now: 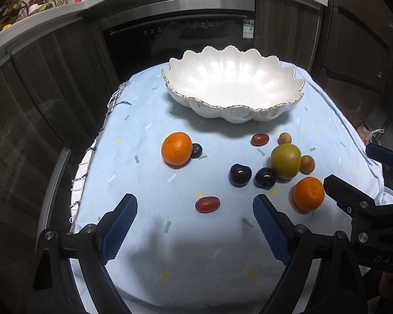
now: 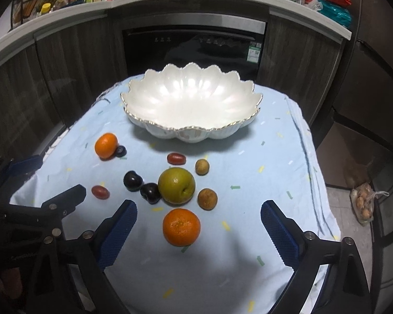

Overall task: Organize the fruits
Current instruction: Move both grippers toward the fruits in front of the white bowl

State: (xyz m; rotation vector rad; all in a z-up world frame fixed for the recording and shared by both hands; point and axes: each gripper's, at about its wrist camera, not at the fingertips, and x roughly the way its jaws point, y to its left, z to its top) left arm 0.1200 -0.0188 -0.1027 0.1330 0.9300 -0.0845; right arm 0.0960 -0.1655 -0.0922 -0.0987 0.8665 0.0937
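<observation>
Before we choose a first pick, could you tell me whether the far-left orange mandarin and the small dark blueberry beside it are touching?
Touching. In the left wrist view the blueberry sits pressed against the orange mandarin with no cloth visible between them.

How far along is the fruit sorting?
Done: nothing; the white scalloped bowl is empty. In hand: nothing; left tongs and right tongs are open, the right framing the near orange mandarin. Left: all ten fruits on the blue cloth.
</observation>
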